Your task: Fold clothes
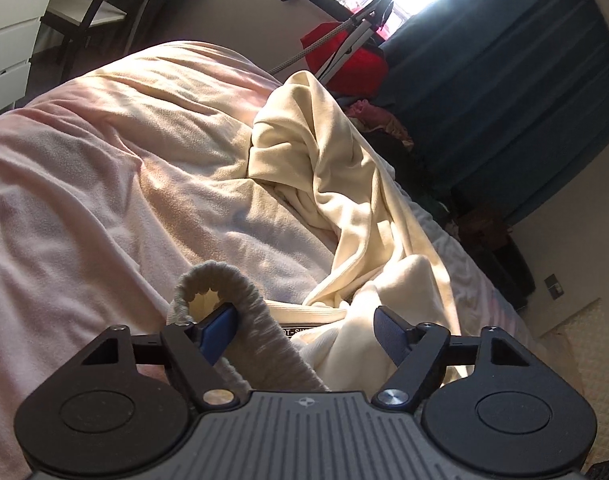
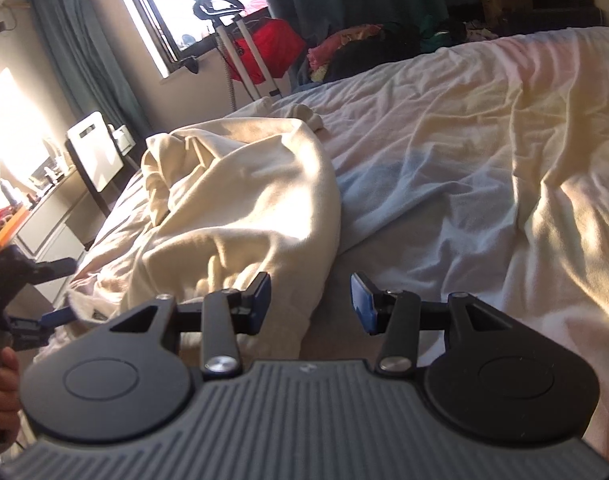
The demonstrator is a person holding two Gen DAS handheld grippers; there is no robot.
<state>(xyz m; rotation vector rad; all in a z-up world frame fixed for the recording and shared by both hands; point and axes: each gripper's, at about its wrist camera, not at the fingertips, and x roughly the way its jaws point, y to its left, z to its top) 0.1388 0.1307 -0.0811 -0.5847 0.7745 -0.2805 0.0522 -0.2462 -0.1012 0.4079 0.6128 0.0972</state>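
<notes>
A cream sweatshirt (image 1: 344, 184) lies crumpled on the bed, its collar and neck label nearest me. My left gripper (image 1: 304, 330) stands open over the collar. A ribbed band (image 1: 208, 280) of the garment curls over its left fingertip (image 1: 218, 332), and the other pad (image 1: 388, 330) is clear of the cloth. In the right wrist view the same sweatshirt (image 2: 240, 200) is bunched at centre left. My right gripper (image 2: 310, 300) is open at the garment's near right edge, with only shaded fabric under the gap. The left gripper (image 2: 44, 316), held by a hand (image 2: 0, 380), touches the garment near its label.
A wrinkled pale pink blanket (image 1: 104, 168) covers the bed (image 2: 484, 160). Beyond the bed stand a red bag (image 1: 356, 60), a steamer stand (image 2: 228, 40), a pile of clothes (image 2: 364, 48) and dark teal curtains (image 1: 504, 80). White drawers (image 1: 8, 40) and a chair (image 1: 92, 12) are at the left.
</notes>
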